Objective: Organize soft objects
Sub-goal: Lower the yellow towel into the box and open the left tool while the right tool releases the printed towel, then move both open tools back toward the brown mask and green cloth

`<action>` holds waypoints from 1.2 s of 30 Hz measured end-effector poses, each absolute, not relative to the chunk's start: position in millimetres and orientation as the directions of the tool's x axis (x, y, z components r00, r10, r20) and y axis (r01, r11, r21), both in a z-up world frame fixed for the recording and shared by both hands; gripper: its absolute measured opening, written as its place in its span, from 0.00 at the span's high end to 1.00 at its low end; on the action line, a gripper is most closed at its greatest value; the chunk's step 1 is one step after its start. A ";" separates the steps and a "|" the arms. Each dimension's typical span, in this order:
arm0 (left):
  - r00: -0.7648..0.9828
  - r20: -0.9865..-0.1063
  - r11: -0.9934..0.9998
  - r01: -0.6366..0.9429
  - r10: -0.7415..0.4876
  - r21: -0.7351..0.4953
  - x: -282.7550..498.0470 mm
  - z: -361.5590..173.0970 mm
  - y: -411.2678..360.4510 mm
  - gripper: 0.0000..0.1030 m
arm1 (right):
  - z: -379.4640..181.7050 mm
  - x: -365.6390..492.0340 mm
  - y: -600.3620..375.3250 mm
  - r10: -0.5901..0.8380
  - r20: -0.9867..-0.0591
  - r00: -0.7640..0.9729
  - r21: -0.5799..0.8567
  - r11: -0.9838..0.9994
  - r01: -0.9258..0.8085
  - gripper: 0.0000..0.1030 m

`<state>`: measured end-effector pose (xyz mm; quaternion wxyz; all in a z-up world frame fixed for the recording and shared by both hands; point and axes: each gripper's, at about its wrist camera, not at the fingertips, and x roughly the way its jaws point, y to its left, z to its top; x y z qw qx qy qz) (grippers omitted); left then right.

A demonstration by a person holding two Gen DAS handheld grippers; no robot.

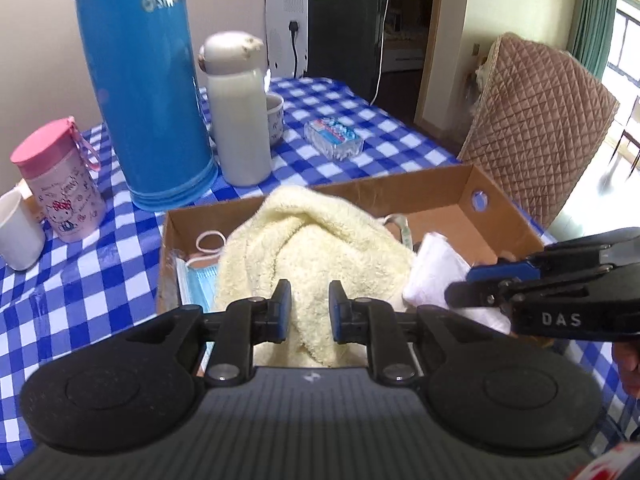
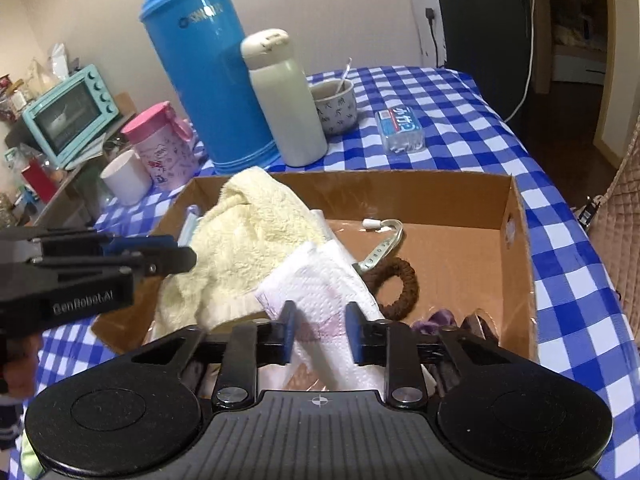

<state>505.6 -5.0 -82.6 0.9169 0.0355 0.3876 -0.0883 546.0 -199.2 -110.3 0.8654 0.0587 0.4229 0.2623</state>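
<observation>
Sorting soft things into the cardboard box is judged to be the step in hand, with two pieces held over it at once. The left gripper is seen clenched on a fold of the pale yellow towel, which is lifted in a peak above the box's near left part, while the right gripper is closed on a crumpled white tissue just to the right of the towel and touching it. In the box a blue face mask lies at 9 o'clock from the towel, and a brown hair tie, a tape-like strap and something purple are seen at 3 o'clock from the tissue; what lies under the towel cannot be told. The next move is judged to call for the towel and tissue to be drawn apart and each laid down in its own part of the box, the open floor at 1 o'clock being free. Care would be wanted, since the two grippers are close together and the loose cloth could drag the mask's loops. On the checked bench, behind the box, a blue thermos, a cream bottle, a pink bottle, a white cup, a mug and a tissue pack are stood well clear.
</observation>
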 end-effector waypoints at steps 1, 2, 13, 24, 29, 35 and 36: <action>0.677 -0.725 0.982 0.186 -0.129 0.000 508.4 -86.5 -5.7 0.83 | -113.8 548.9 -197.0 0.495 -0.707 0.506 0.318 0.861 -0.397 0.78; 0.671 -0.731 0.983 0.184 -0.124 0.003 510.8 -90.0 -6.2 0.83 | -117.5 552.0 -195.0 0.485 -0.716 0.503 0.314 0.866 -0.389 0.79; 0.617 -0.782 0.987 0.160 -0.081 0.025 526.2 -118.1 -10.0 0.83 | -135.0 570.3 -189.0 0.443 -0.764 0.469 0.299 0.888 -0.351 0.80; 0.646 -0.759 0.992 0.124 -0.081 0.000 502.3 -85.7 3.8 0.83 | -106.5 538.1 -196.8 0.453 -0.718 0.529 0.268 0.881 -0.390 0.77; 0.668 -0.741 0.995 0.102 -0.075 -0.008 476.5 -61.5 11.3 0.74 | -87.6 518.3 -209.2 0.470 -0.691 0.549 0.290 0.876 -0.386 0.48; 0.671 -0.738 0.997 0.077 -0.071 -0.026 440.4 -37.7 18.8 0.69 | -66.4 492.9 -223.7 0.472 -0.673 0.569 0.305 0.879 -0.367 0.43; 0.672 -0.737 0.997 0.073 -0.068 -0.026 434.6 -34.3 19.4 0.69 | -63.1 488.0 -225.7 0.471 -0.672 0.571 0.306 0.879 -0.366 0.43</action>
